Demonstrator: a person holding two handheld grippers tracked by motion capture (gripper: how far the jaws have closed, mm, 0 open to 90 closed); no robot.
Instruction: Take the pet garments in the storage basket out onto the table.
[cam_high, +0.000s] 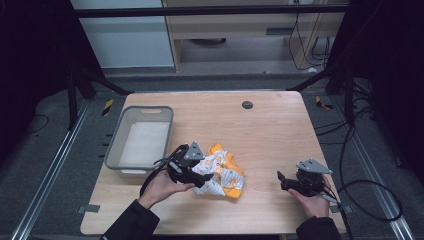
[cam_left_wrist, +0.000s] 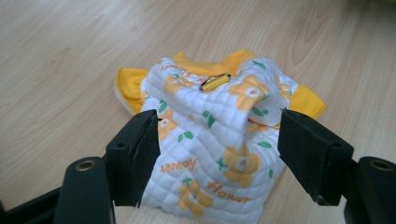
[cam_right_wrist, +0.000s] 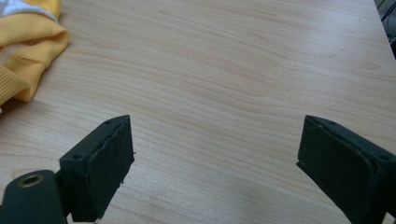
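Note:
A small quilted white garment (cam_high: 225, 172) with orange flowers and yellow trim lies crumpled on the wooden table (cam_high: 260, 130), front of centre. My left gripper (cam_high: 201, 177) stands open at the garment's left edge. In the left gripper view the garment (cam_left_wrist: 210, 140) bulges up between the spread jaws of the left gripper (cam_left_wrist: 217, 135); the left jaw touches the cloth, the right one stands clear. A small yellow and black tag (cam_left_wrist: 215, 81) sits on top. My right gripper (cam_high: 281, 178) rests open near the front right. In its own view the right gripper (cam_right_wrist: 215, 149) spans bare wood, with the yellow trim (cam_right_wrist: 23, 51) far left.
A grey plastic bin (cam_high: 116, 137) with a white bottom stands at the table's left side, close behind my left hand. A small black disc (cam_high: 247, 104) lies near the far edge. Cables (cam_high: 370, 200) trail over the floor to the right.

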